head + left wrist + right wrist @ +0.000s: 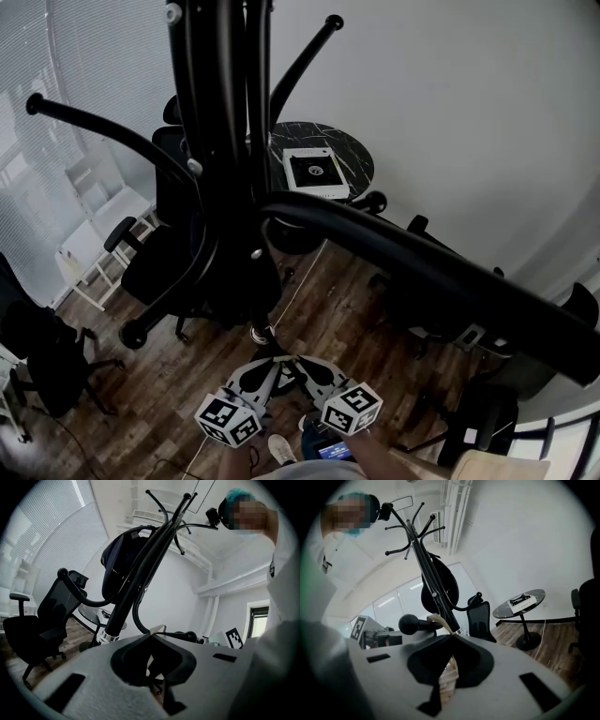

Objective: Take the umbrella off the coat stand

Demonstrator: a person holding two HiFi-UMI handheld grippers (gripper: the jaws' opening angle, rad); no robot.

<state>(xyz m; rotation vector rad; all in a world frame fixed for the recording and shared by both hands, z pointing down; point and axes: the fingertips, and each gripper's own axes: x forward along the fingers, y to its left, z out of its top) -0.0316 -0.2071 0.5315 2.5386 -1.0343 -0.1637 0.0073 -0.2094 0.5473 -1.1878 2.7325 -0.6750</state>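
Lowest in the head view, the left hand-held gripper [262, 367] and the right hand-held gripper [305, 367] sit side by side above the brown wood-plank floor [356, 309]. Each one's own view shows its jaws clenched tip to tip with nothing between them. Just beyond stands the black metal coat stand with curved, ball-tipped arms [300, 66]. The long black folded umbrella with a silver end ring [124, 606] hangs on it, lying along the pole. A dark rounded bag [119, 557] hangs higher on the stand. Black office chairs [155, 258] flank the pole. Farther off, a white flat box with a black panel [314, 172] lies on a round black marbled surface [352, 150] near the white wall.
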